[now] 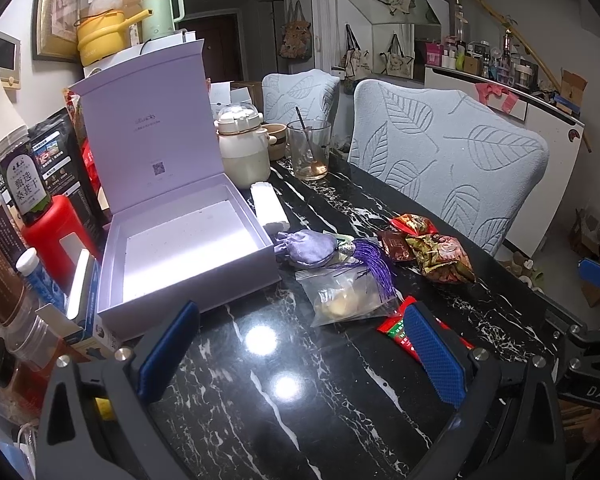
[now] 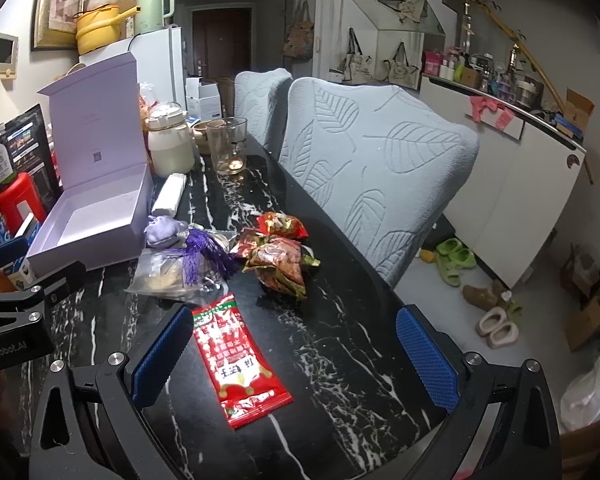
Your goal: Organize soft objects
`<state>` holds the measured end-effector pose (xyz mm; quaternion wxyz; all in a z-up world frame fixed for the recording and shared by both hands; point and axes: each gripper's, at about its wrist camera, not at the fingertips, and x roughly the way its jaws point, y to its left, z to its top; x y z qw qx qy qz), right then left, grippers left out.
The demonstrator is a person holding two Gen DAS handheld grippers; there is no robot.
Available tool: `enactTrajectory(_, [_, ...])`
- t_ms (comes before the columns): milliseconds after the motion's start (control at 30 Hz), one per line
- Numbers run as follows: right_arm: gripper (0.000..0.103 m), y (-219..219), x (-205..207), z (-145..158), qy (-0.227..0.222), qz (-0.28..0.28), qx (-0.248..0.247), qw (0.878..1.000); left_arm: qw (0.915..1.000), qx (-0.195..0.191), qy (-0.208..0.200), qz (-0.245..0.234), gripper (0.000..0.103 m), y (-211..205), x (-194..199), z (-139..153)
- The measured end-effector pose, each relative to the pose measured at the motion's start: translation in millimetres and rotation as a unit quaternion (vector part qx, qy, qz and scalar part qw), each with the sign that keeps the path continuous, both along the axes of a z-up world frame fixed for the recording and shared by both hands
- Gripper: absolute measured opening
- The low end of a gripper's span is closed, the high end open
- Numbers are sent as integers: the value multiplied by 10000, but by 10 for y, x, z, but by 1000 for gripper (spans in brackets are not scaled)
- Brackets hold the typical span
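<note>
Both grippers spread, empty: left gripper (image 1: pixel 300 344) over bare table (image 1: pixel 340 420); right gripper (image 2: pixel 296 356) above red packet (image 2: pixel 236 356), contact apparently none. Lilac box (image 1: pixel 188 256) open.

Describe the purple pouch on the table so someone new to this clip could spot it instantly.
Start at the open lavender gift box on the black marble table. Just past the box's right side lies the lilac satin pouch, its dark purple tassel draped over a clear zip bag. It is the only fabric item there; the neighbours are shiny red and brown snack packets.
</note>
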<state>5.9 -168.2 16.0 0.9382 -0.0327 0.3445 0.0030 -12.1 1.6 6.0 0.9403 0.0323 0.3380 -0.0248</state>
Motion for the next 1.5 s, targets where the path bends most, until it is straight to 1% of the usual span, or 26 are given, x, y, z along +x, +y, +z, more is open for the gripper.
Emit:
enactTrajectory(767, [103, 44, 17, 16, -30, 172, 8, 9998, 10000, -42, 43, 46, 103, 40, -9, -3])
enactTrajectory(1000, [103, 42, -6, -6, -37, 232, 73, 9997, 9999, -82, 27, 89, 103, 73, -71, -8])
enactTrajectory(1333, [103, 80, -1, -218, 99, 602, 362, 9975, 9991, -294, 178, 229, 103, 225, -136, -140])
enactTrajectory(1500, [103, 139, 57, -390, 250, 916, 462, 9944, 9982, -448, 245, 314, 103, 269, -186, -221])
